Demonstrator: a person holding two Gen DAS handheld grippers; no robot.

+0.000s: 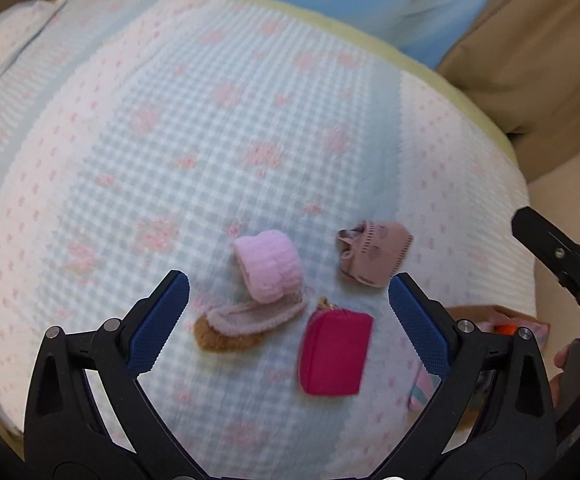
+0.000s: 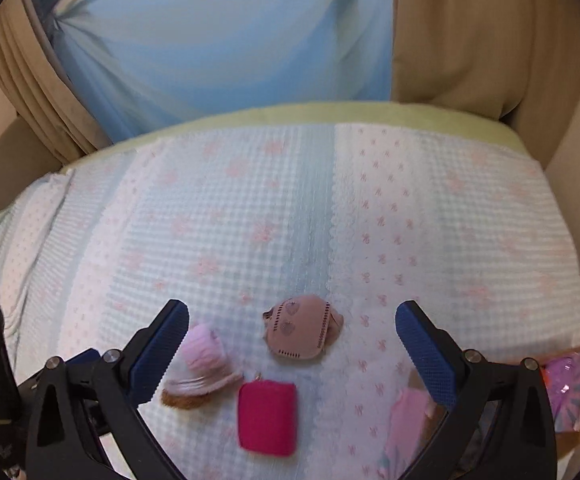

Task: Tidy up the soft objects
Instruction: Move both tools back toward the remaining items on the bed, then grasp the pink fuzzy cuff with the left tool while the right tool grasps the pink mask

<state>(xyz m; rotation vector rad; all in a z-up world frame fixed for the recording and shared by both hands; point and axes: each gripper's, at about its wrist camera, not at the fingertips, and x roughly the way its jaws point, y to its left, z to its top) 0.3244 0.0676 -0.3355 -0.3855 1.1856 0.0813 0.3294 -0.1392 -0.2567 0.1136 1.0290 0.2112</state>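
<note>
A fuzzy pink and brown bootie (image 1: 264,288) (image 2: 204,368) lies on the bed. A magenta pouch (image 1: 335,352) (image 2: 267,418) lies just right of it. A dusty pink mask-like cloth item (image 1: 373,252) (image 2: 299,328) lies further back. My left gripper (image 1: 290,312) is open and empty, above the bootie and the pouch. My right gripper (image 2: 291,344) is open and empty, hovering over the three items. The right gripper's body also shows at the right edge of the left wrist view (image 1: 561,264).
The bed has a light blue and pink checked cover (image 1: 210,120) (image 2: 369,220). A cardboard box (image 2: 569,384) with pink and purple items sits at the bed's right edge, also seen in the left wrist view (image 1: 501,320). Blue and beige curtains (image 2: 250,40) hang behind.
</note>
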